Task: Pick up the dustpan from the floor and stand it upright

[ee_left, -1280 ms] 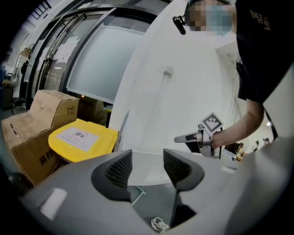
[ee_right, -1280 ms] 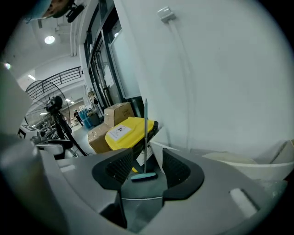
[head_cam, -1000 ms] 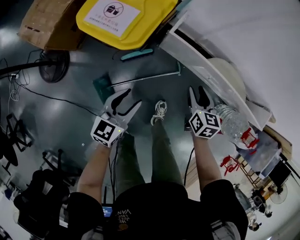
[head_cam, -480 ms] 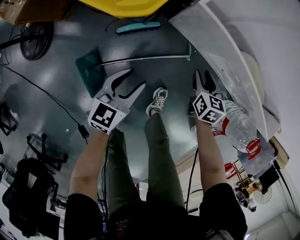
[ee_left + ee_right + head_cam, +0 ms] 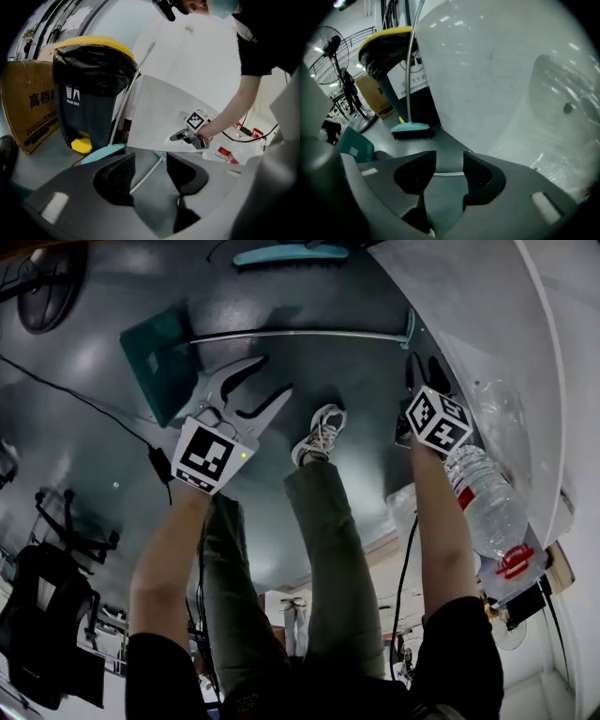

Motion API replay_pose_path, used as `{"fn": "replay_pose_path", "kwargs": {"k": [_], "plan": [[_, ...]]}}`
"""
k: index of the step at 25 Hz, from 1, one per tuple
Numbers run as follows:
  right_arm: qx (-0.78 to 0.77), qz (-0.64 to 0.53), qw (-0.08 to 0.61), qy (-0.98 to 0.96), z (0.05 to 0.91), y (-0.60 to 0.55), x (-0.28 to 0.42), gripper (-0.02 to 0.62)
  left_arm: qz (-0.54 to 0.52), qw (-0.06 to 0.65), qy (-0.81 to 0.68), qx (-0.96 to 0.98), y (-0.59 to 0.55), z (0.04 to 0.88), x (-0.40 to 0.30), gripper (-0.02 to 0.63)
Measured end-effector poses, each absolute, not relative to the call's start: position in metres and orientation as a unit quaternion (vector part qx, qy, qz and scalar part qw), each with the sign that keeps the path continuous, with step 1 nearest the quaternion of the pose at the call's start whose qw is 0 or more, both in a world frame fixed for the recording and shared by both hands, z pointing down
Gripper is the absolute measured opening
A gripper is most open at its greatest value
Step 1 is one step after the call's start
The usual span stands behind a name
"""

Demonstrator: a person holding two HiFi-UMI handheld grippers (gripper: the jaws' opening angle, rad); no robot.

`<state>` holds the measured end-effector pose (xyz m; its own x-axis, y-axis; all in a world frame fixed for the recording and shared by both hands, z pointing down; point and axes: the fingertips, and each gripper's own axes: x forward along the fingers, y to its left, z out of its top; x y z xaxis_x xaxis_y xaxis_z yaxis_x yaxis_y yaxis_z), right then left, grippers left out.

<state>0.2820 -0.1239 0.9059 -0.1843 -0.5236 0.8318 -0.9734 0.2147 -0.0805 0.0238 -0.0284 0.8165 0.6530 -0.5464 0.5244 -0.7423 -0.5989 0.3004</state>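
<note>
The dustpan lies flat on the dark floor: a teal pan [image 5: 157,362] and a long metal handle [image 5: 300,334] that ends in a teal grip [image 5: 410,329]. My left gripper [image 5: 274,376] is open just short of the handle, near the pan end. Its own view shows the handle [image 5: 146,172] on the floor between the open jaws of the left gripper [image 5: 150,168]. My right gripper [image 5: 424,364] is open near the grip end. In the right gripper view the handle [image 5: 447,174] crosses the gap of the right gripper [image 5: 449,171], with the pan [image 5: 356,145] at left.
A teal broom [image 5: 410,129] leans by a black bin with a yellow lid [image 5: 89,79]; a cardboard box [image 5: 30,112] stands beside it. A white panel [image 5: 487,315] borders the right. A water bottle [image 5: 487,502], a shoe [image 5: 319,432] and a floor cable [image 5: 84,395] are near.
The view has tilted down and both grippers have closed in on the dustpan handle; the right one now sits by the grip end. Both stay open.
</note>
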Motion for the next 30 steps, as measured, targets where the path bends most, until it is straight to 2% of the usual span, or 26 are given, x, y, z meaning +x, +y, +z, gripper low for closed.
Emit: {"fn": "replay_pose_path", "kwargs": {"k": [9, 15, 23, 24, 25, 30], "plan": [[0.563, 0.383, 0.376, -0.629, 1.029, -0.117, 0.326, 0.173, 0.205, 0.279, -0.355, 0.868, -0.024, 0.895, 0.030, 0.230], [0.551, 0.357, 0.415, -0.630, 1.085, -0.133, 0.353, 0.172, 0.219, 0.281, -0.330, 0.874, -0.031, 0.944, 0.047, 0.230], [0.528, 0.341, 0.440, -0.642, 1.133, -0.164, 0.351, 0.169, 0.220, 0.286, -0.310, 0.880, -0.038, 0.975, 0.067, 0.230], [0.529, 0.345, 0.438, -0.640, 1.137, -0.165, 0.351, 0.149, 0.220, 0.287, -0.310, 0.879, -0.038, 0.977, 0.067, 0.230], [0.531, 0.349, 0.436, -0.637, 1.140, -0.166, 0.351, 0.084, 0.220, 0.288, -0.310, 0.879, -0.038, 0.979, 0.066, 0.230], [0.528, 0.352, 0.447, -0.630, 1.137, -0.158, 0.353, 0.064, 0.216, 0.294, -0.319, 0.875, -0.032, 0.975, 0.060, 0.230]]}}
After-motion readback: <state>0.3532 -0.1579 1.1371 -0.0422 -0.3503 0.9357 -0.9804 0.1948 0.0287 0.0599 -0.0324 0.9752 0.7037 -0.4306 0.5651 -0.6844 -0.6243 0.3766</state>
